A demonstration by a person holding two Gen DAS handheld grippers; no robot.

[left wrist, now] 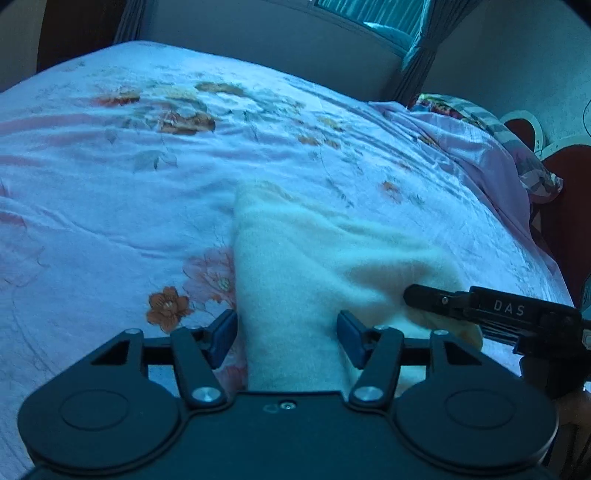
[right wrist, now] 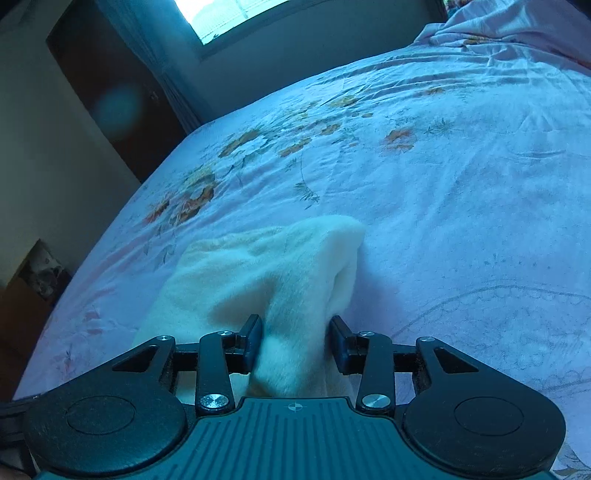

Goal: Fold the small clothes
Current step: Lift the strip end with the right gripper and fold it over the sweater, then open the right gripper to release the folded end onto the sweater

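A small cream fleecy garment [left wrist: 295, 251] lies folded lengthwise on the pale floral bedsheet [left wrist: 110, 203], its near end running under both grippers. My left gripper [left wrist: 288, 334] stands open over that near end, with the cloth lying between its blue pads. The right gripper [left wrist: 410, 295] reaches in from the right beside it, low on the garment's right edge. In the right wrist view the same garment [right wrist: 258, 266] bunches up into a ridge between the spread fingers of the right gripper [right wrist: 297, 339], which is open too. The cloth's nearest edge is hidden under the gripper bodies.
The bed's sheet [right wrist: 461, 184] stretches wide beyond the garment. Crumpled pink bedding and a patterned pillow [left wrist: 480, 147] lie at the bed's far right. A dark door [right wrist: 110, 92], curtain and bright window [right wrist: 229, 18] stand past the bed's left edge.
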